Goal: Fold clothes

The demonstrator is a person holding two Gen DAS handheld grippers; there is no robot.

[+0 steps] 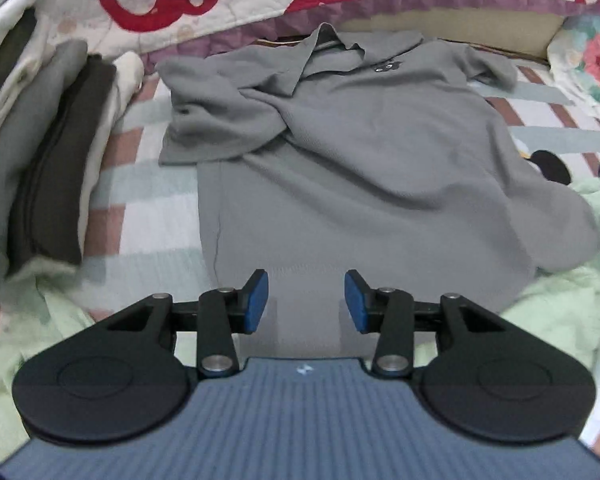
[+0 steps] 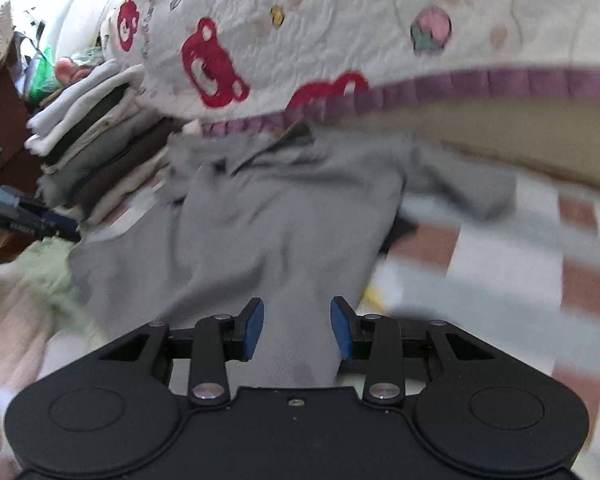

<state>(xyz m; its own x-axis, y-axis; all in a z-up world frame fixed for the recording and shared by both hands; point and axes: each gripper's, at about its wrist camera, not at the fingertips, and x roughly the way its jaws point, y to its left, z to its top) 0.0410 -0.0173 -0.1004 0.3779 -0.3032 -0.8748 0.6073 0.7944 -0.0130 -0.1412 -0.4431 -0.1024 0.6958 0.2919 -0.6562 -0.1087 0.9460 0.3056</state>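
Grey polo shirt [image 1: 380, 152] spread flat mid-bed, hem toward near edge, one sleeve folded inward; badly blurred from right wrist. Left gripper [image 1: 306, 302] and right gripper [image 2: 297, 330]: blue pads apart, empty.

Both wrist cams angled down, close over bed; shared: grey polo shirt [image 1: 360, 168], folded stack [image 2: 96, 152].

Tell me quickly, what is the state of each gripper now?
Left gripper: open, holding nothing, above the gray polo shirt.
Right gripper: open, holding nothing.
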